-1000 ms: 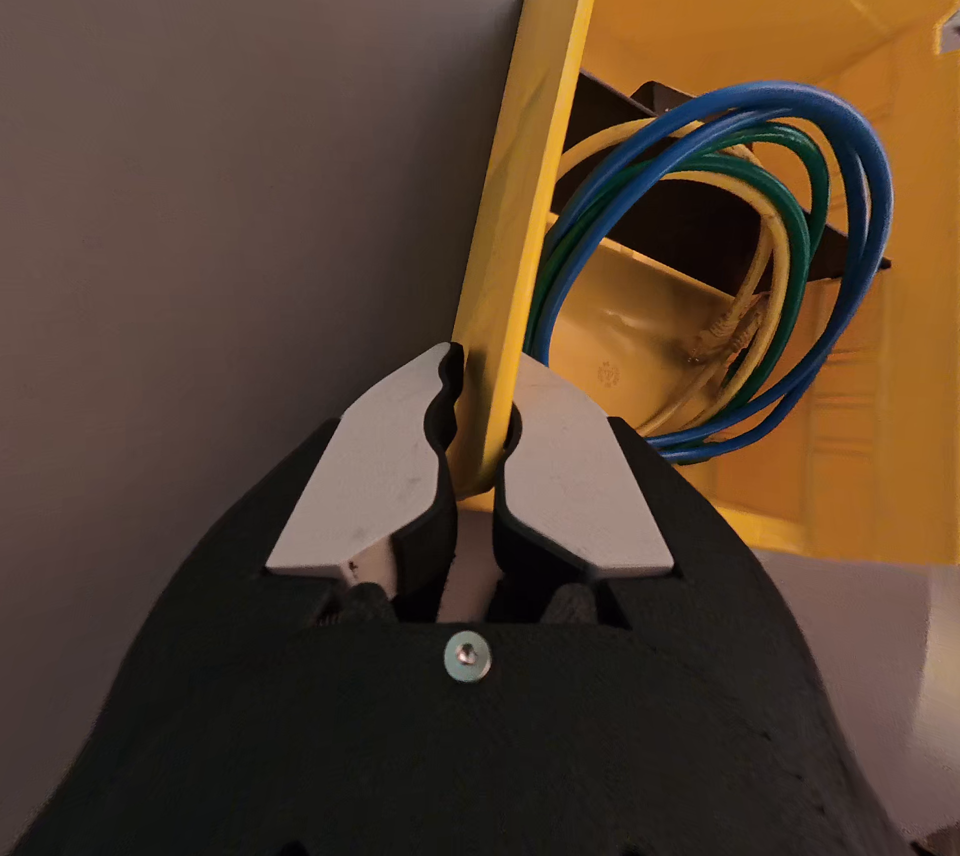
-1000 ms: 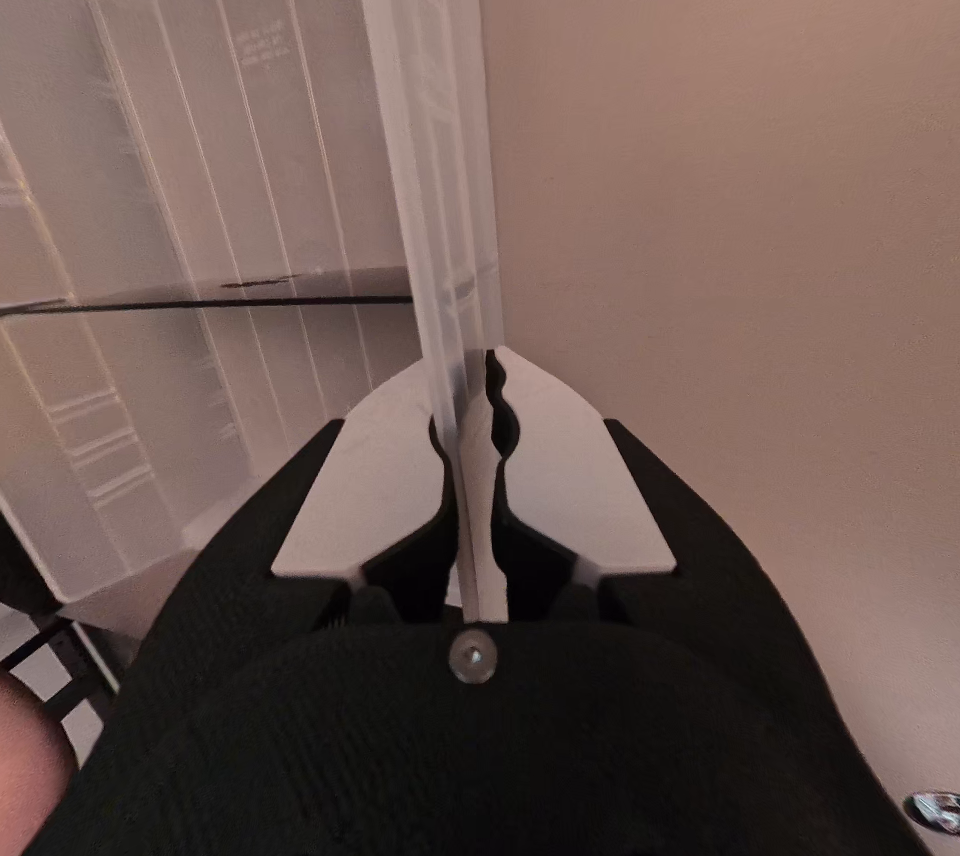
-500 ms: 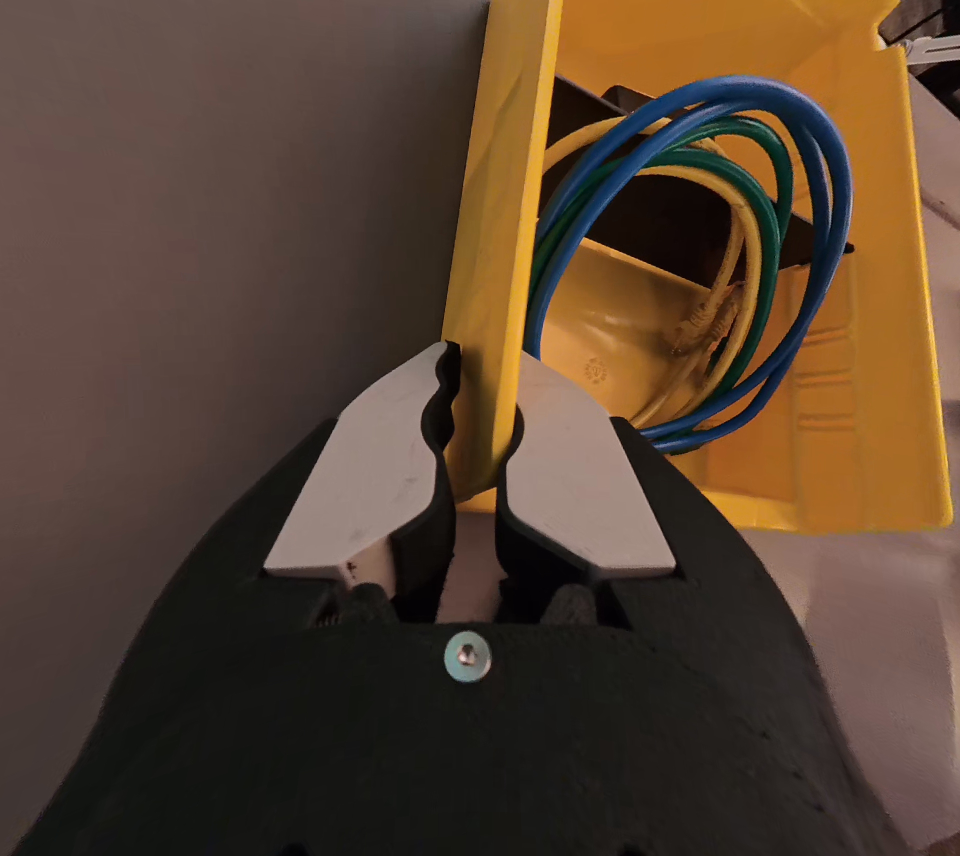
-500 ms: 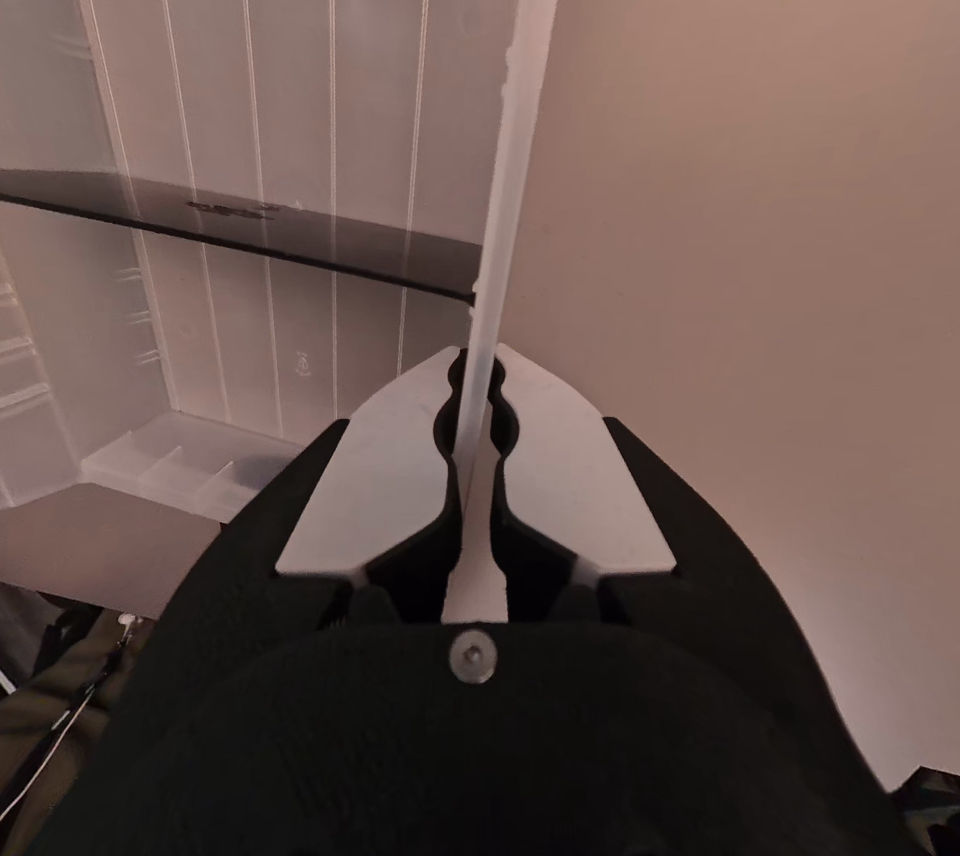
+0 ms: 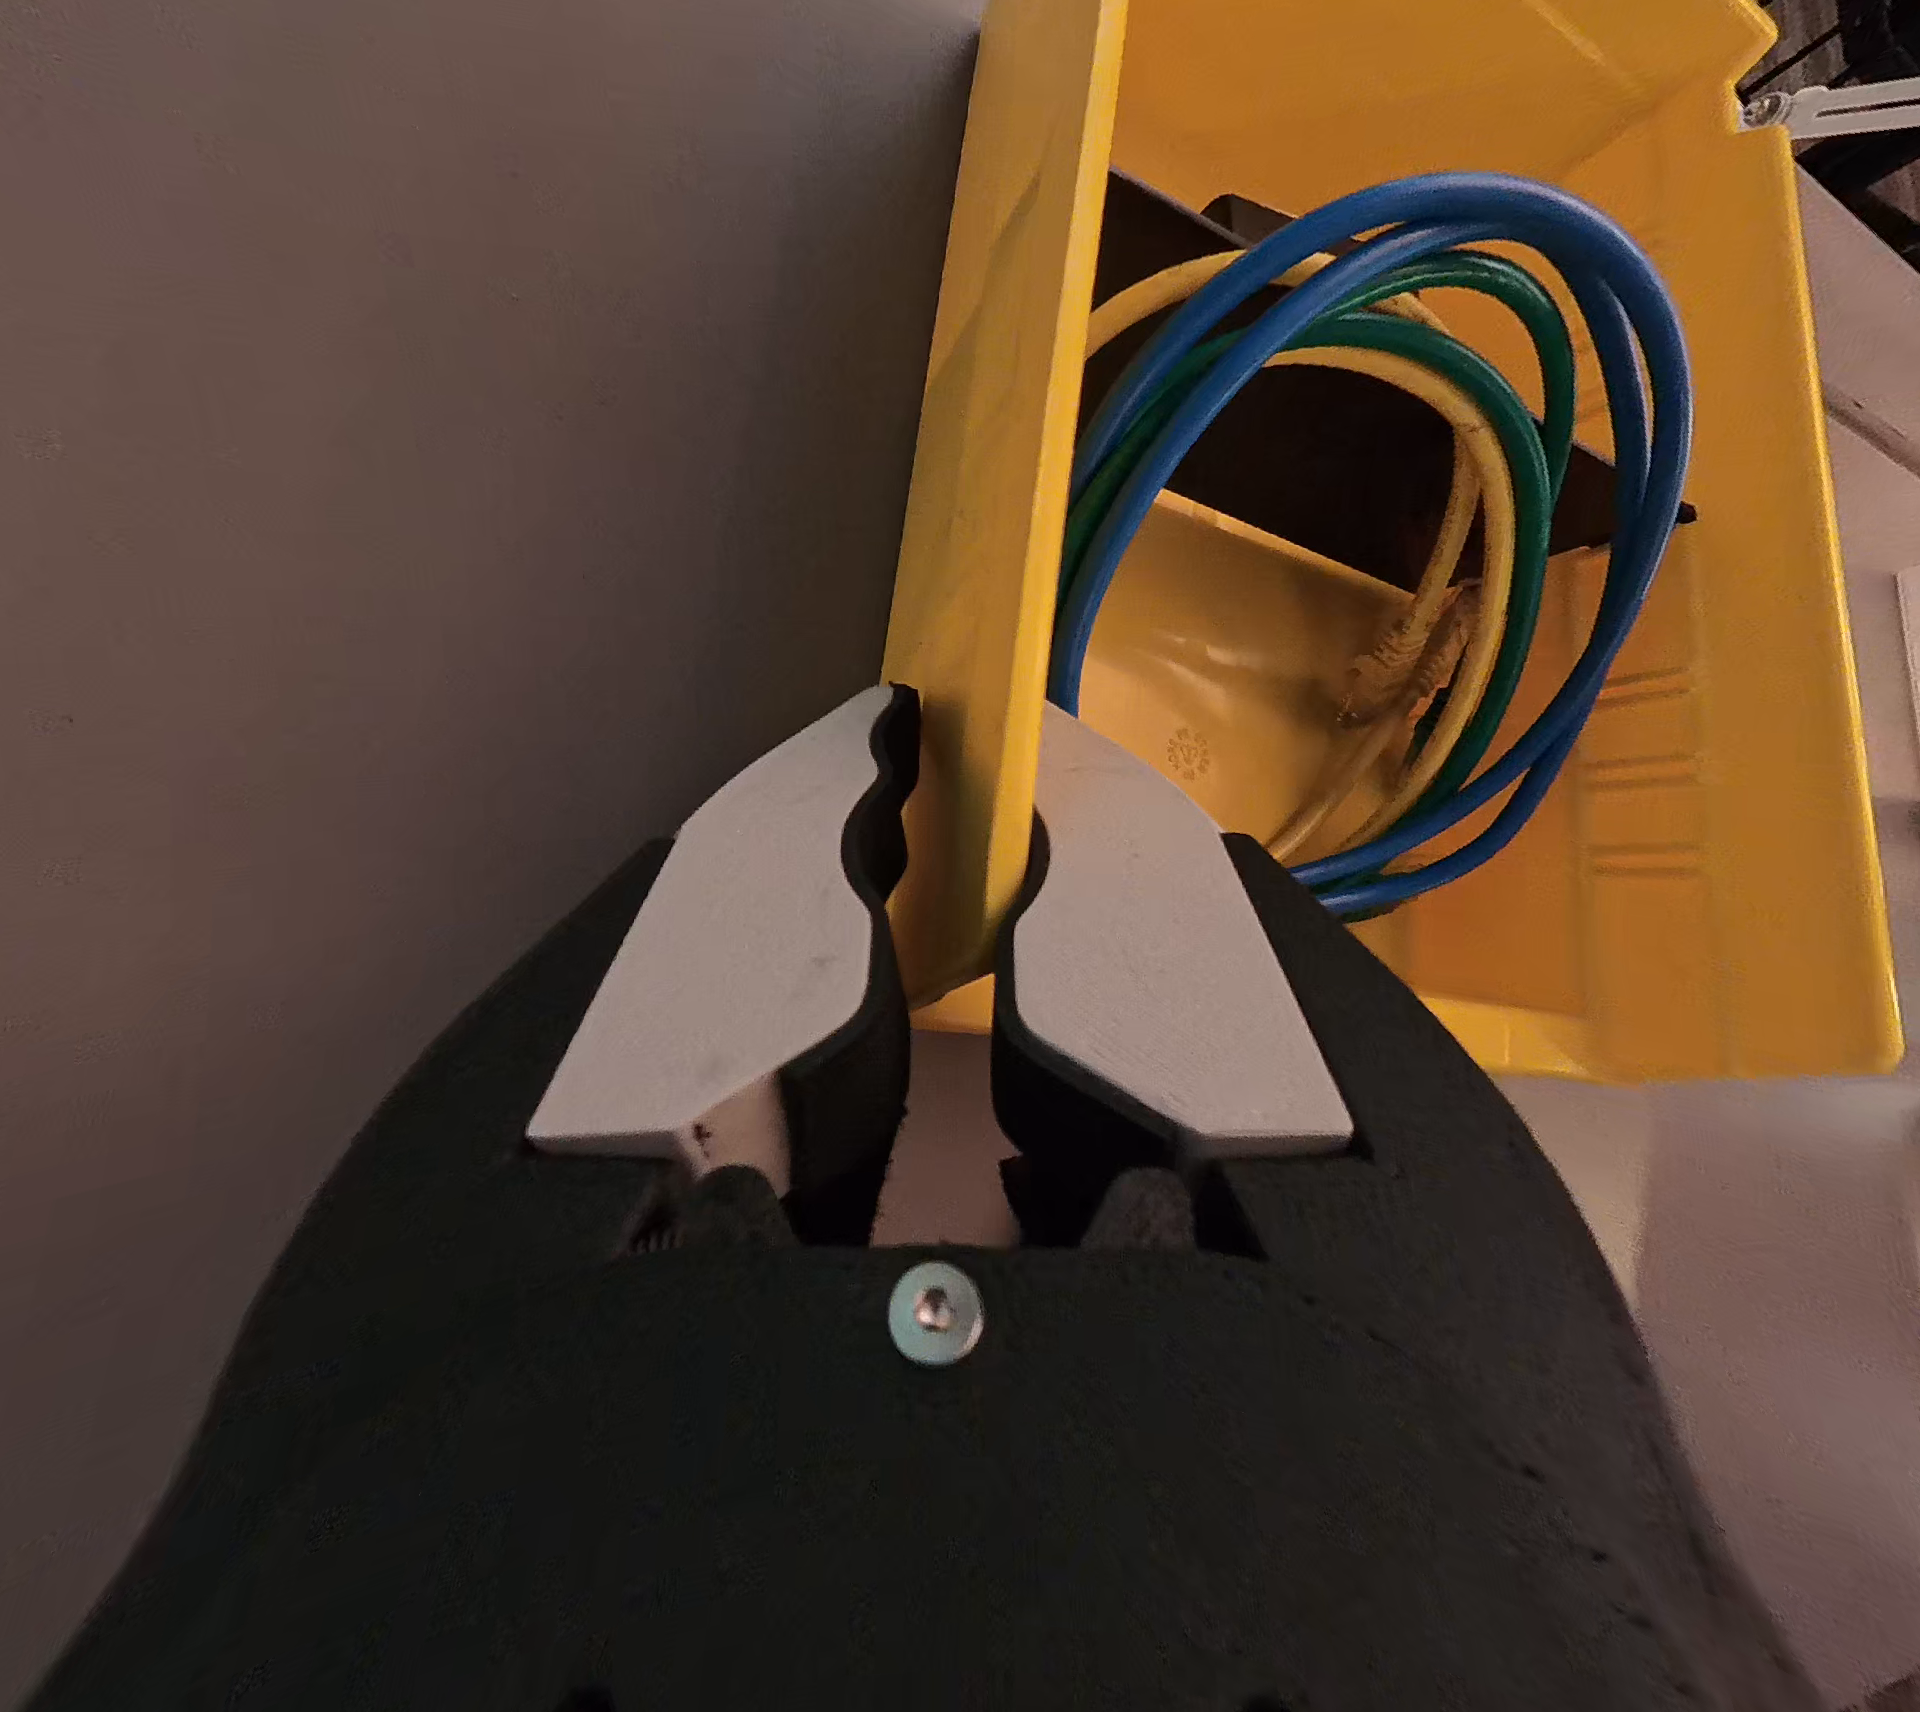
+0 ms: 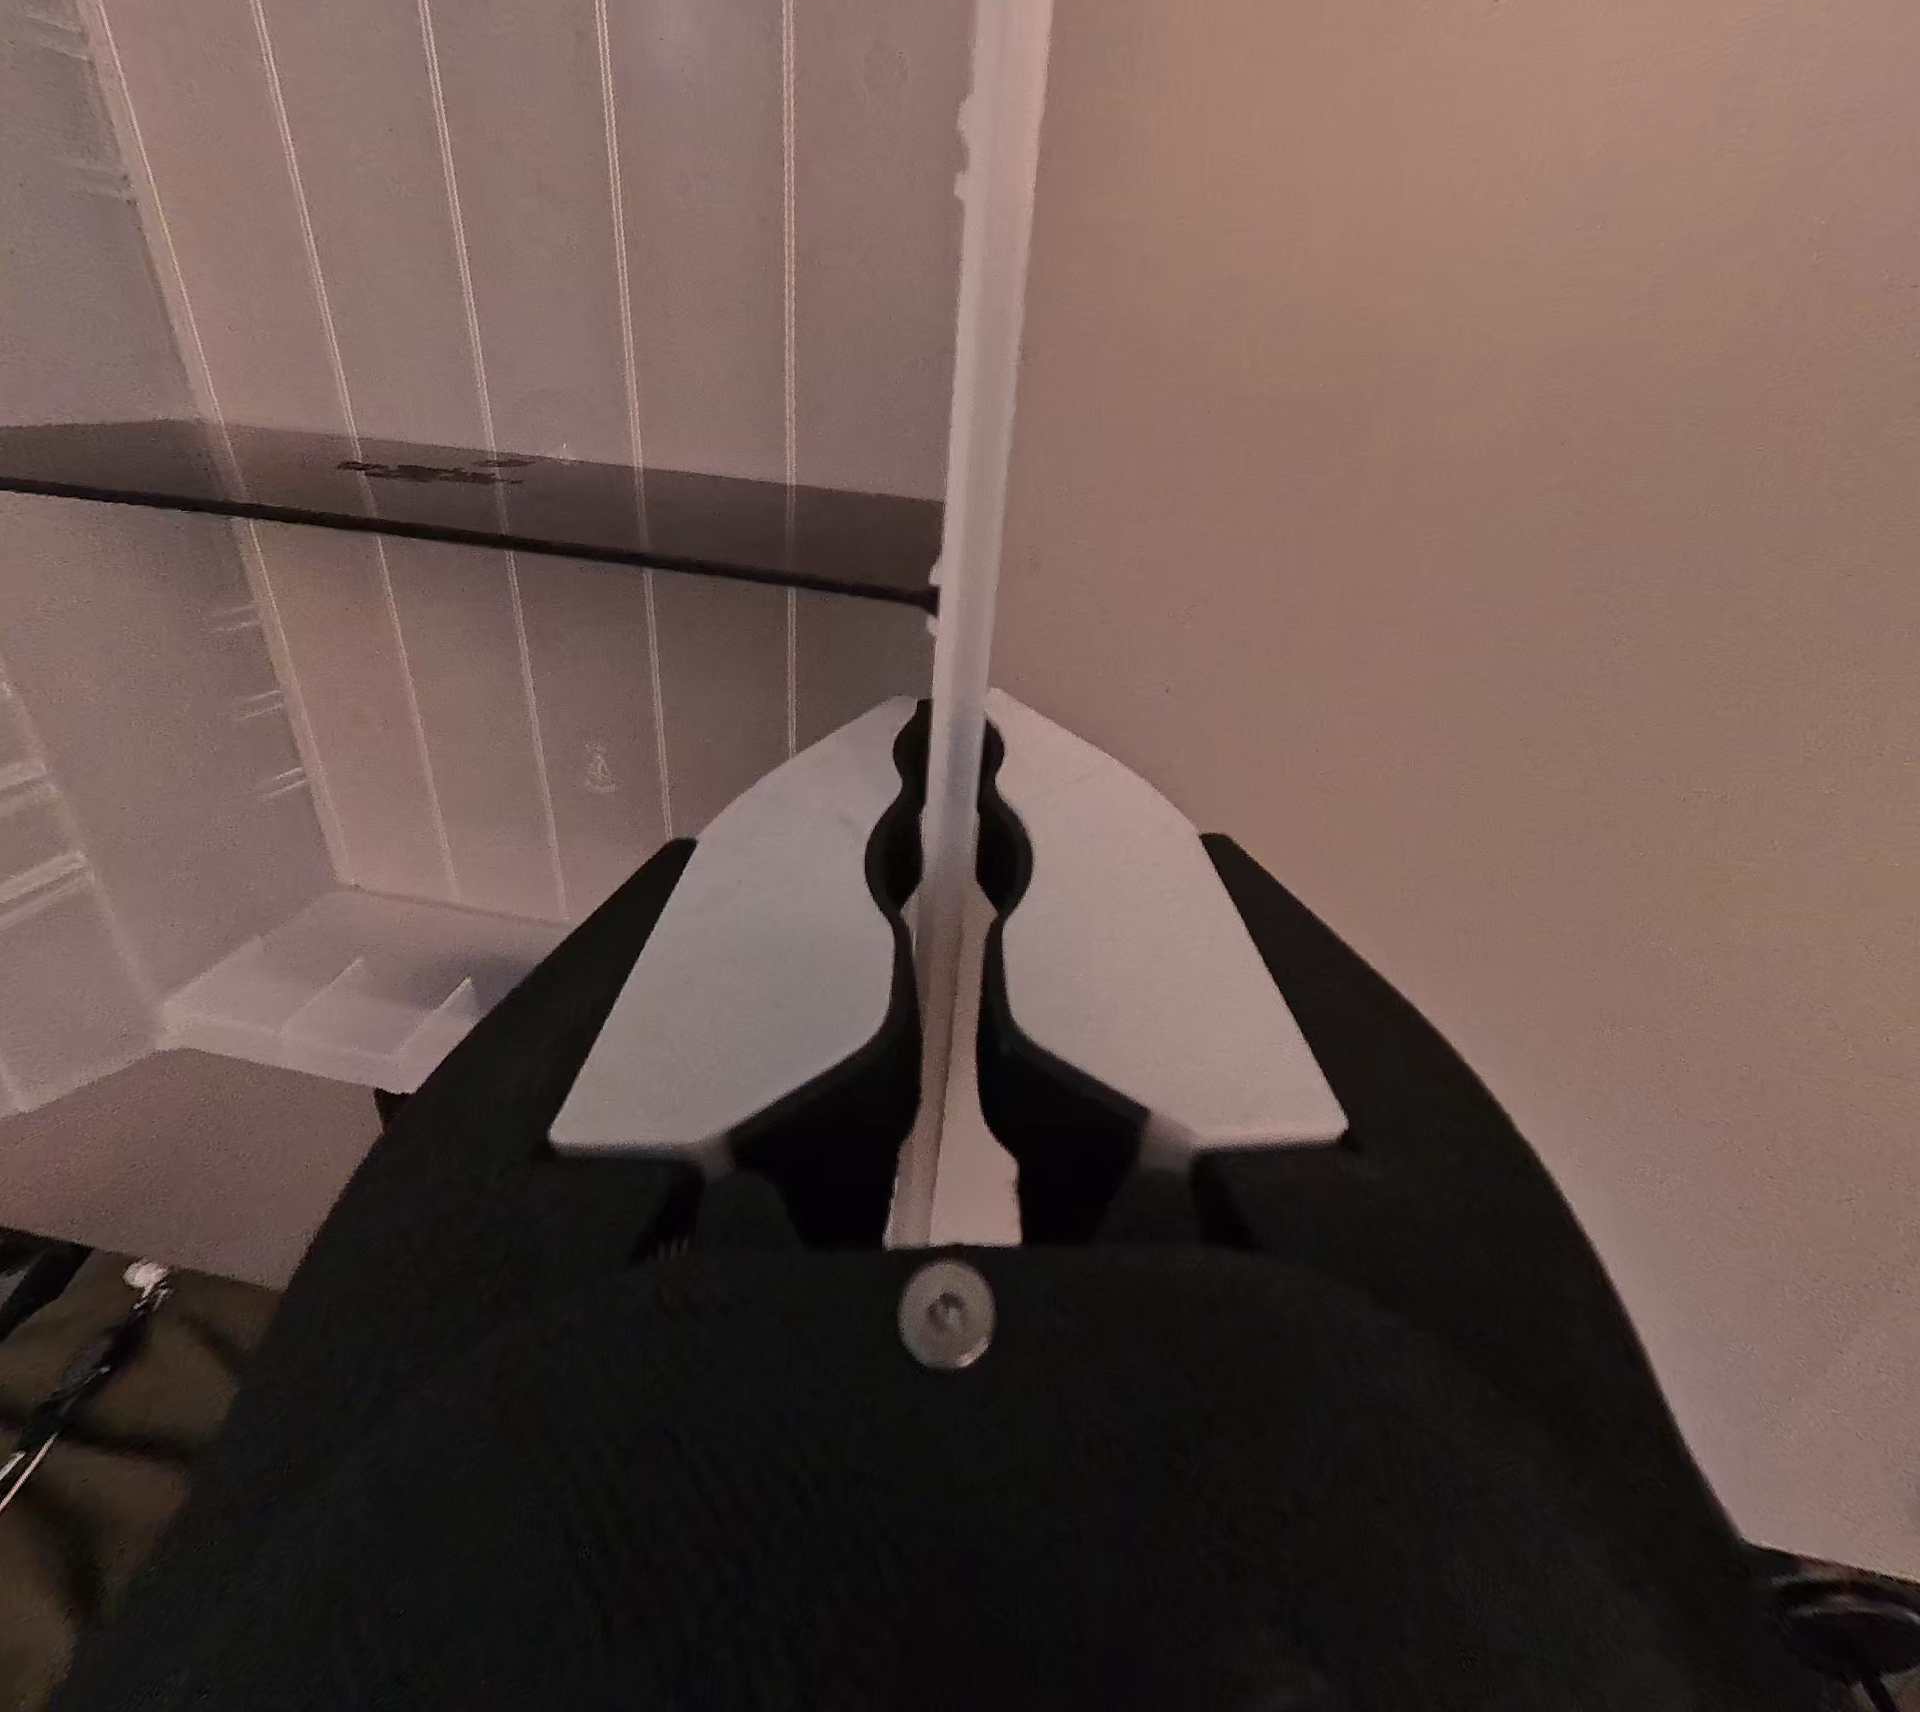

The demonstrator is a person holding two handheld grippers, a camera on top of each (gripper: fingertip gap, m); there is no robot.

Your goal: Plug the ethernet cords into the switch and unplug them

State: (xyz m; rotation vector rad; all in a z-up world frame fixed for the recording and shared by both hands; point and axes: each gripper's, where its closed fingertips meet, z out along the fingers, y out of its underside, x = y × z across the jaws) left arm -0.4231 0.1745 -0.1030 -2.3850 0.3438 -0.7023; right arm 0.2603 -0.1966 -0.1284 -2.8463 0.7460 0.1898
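The pale desk (image 5: 416, 415) fills the whole 9 o'clock half of the left wrist view, and it takes up the 3 o'clock half of the right wrist view as well. On it stands a yellow bin (image 5: 1351, 52), reaching from the centre of the left view up to 1 o'clock, its open inside turned toward the camera. In the right wrist view a clear plastic bin (image 6: 520, 208) takes up the 9 to 12 o'clock part, ribbed with thin vertical lines, and a dark flat band (what it is cannot be told) shows through it at 9 o'clock.

The left tongs (image 5: 961, 815) are closed on the near side wall of the yellow bin, one finger outside and one inside the wall. The right tongs (image 6: 951, 789) are likewise clamped on the thin upright wall edge of the clear plastic bin, which runs from the fingers straight up to 12 o'clock.

Inside the yellow bin, at 2 to 3 o'clock, lie the coiled ethernet cords: a blue cord (image 5: 1621, 374) as the outer loop, a green cord (image 5: 1527, 457) within it, and a yellow cord (image 5: 1491, 540) innermost, its plug ends (image 5: 1403, 644) resting near the bin floor. A dark divider (image 5: 1340, 436) crosses the bin behind the coils.
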